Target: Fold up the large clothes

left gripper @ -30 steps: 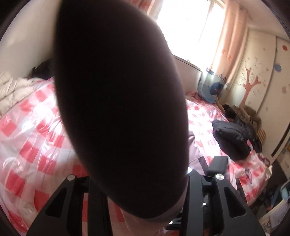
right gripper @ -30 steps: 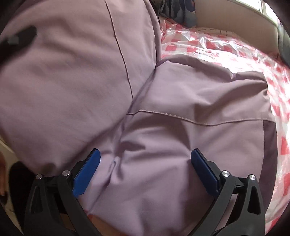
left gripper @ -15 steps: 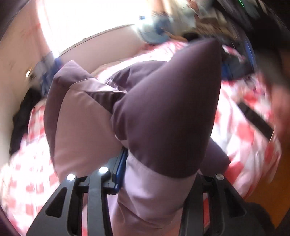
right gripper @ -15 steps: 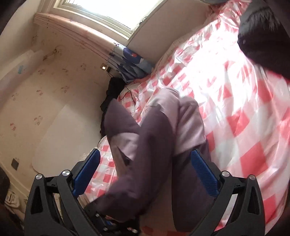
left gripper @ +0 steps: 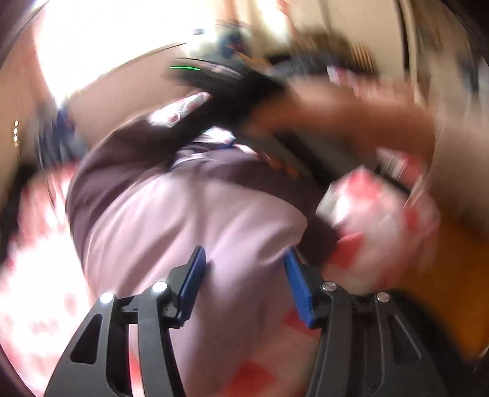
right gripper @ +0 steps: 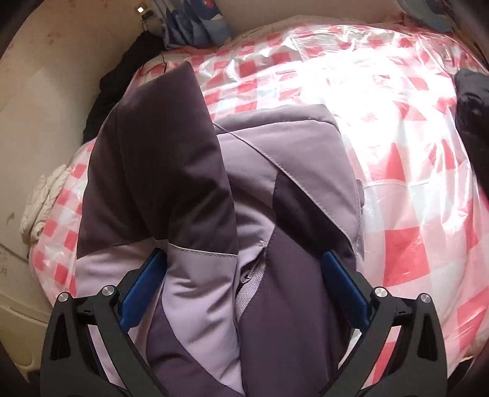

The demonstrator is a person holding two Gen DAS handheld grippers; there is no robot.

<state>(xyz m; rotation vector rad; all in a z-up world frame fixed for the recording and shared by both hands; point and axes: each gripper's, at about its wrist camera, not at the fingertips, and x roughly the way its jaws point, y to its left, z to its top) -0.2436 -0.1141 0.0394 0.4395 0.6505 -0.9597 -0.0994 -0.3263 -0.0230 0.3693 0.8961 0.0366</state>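
A large lilac and dark purple jacket [right gripper: 259, 213] lies bunched on the bed with the red-and-white checked plastic cover [right gripper: 397, 152]. One dark sleeve end stands up at the left of the heap. My right gripper [right gripper: 244, 284] is open, its blue pads either side of the jacket's near part with a zip showing. In the blurred left wrist view the jacket [left gripper: 183, 220] lies below my left gripper [left gripper: 244, 271], which is open with cloth between the pads. The other hand and gripper [left gripper: 305, 116] cross the top of that view.
A black garment [right gripper: 473, 97] lies at the bed's right edge. A white quilted item [right gripper: 39, 198] and dark clothes [right gripper: 122, 76] sit at the left by the wall. A blue fabric thing [right gripper: 195, 24] stands at the headboard.
My left gripper has opened and let go of the jacket sleeve it held up. The jacket has dropped onto the bed. My right gripper has moved in close over the jacket.
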